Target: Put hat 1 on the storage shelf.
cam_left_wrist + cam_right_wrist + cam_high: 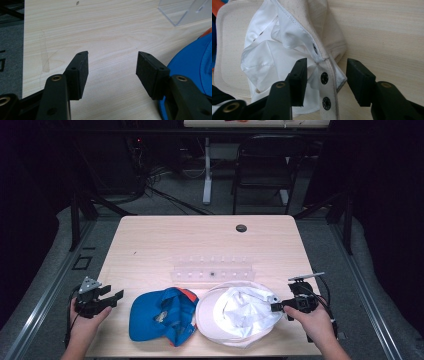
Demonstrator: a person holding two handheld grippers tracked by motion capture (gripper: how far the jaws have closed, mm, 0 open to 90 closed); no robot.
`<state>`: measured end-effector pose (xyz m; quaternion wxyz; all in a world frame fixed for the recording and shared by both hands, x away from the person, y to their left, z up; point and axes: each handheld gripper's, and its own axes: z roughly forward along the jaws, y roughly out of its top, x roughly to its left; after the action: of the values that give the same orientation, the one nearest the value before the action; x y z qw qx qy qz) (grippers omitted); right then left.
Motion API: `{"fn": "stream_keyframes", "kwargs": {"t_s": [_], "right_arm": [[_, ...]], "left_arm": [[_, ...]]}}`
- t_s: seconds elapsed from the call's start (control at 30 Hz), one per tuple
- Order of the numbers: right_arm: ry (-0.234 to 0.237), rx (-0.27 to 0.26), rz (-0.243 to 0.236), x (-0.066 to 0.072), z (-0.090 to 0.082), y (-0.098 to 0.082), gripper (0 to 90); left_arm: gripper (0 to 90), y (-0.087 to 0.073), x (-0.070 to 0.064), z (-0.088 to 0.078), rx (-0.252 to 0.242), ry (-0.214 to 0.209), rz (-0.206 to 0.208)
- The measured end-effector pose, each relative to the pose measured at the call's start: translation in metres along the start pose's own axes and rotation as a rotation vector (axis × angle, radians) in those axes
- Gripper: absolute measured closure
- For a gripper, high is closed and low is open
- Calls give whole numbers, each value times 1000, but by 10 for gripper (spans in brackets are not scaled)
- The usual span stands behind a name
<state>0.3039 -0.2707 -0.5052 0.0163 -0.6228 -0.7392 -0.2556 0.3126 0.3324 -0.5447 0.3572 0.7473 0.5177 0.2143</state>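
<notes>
we're at the grab step on the white cap [235, 312]. it lies upside down on the front edge of the desk [165, 240], touching the blue cap [160, 315] to its left, clear plastic rack [212, 270] just behind both.

r gripper [278, 307] is at the cap's right edge. in the right gripper view the 2 fingers [299, 75] straddle the snap strap [325, 82] at the back of the cap, gap showing on both sides, so not pinched yet. fingers partly open, nothing gripped. strap w/ its black snaps sits between them, closer to the left finger.

l gripper [102, 299] sits off to the left of the blue cap, apart from it. left gripper view: fingers [80, 75] wide open over bare desk, blue cap rim at the right edge of frame, no contact.

our read on the next move: r needs to finish closing on the strap/back rim, pads flat on the fabric, not on a snap or it may slip. fabric is floppy + lining is bunched, so we'd expect the cap to sag once lifted. we'd lift slow & check that the brim clears the blue cap since the 2 touch. l looks idle, prob staged for the blue cap or for steadying the white 1. can't tell where the cap goes after; the rack is a guess.
</notes>
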Motion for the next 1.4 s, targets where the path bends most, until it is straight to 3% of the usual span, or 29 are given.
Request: {"fn": "stream_keyframes", "kwargs": {"t_s": [0.17, 0.27, 0.33, 0.37, 0.57, 0.63, 0.77, 0.87, 1.0, 1.1, 1.2, 1.23, 1.4], "right_arm": [[-18, 0, -20, 6, 0, -1, 698], [-35, -9, -38, 9, -2, -1, 722], [-66, -14, -82, 15, -6, 0, 737], [-55, -20, -78, 17, -6, 1, 739], [-98, 11, -127, 25, -8, 6, 731], [-123, 51, -133, 29, -7, 11, 743], [-105, 108, -101, 32, -7, 17, 786], [-121, 168, -29, 36, -10, 27, 801], [-147, 215, -3, 45, -13, 37, 808], [-176, 257, -12, 55, -15, 45, 810], [-201, 248, -34, 62, -15, 49, 810], [-213, 271, -71, 70, -21, 56, 812], [-233, 268, -87, 85, -27, 65, 814]], "left_arm": [[437, 0, 0, 0, 2, 1, 2], [437, 0, 0, 1, 3, 0, 2], [437, 0, 0, 1, 4, 0, 3], [437, 0, 0, 1, 4, 0, 3], [437, -1, 1, 1, 1, 2, 2], [437, -1, 1, 1, 0, 1, 3], [437, -1, 0, 1, 7, 1, 4], [437, -1, 0, 2, 6, 1, 2], [437, -1, 1, 2, 5, 3, 2], [437, -1, 1, 2, 1, 1, 0], [437, -1, 2, 2, 2, 1, 2], [437, -1, 2, 2, 1, 0, 1], [437, -2, 3, 2, 1, -1, -8]]}}
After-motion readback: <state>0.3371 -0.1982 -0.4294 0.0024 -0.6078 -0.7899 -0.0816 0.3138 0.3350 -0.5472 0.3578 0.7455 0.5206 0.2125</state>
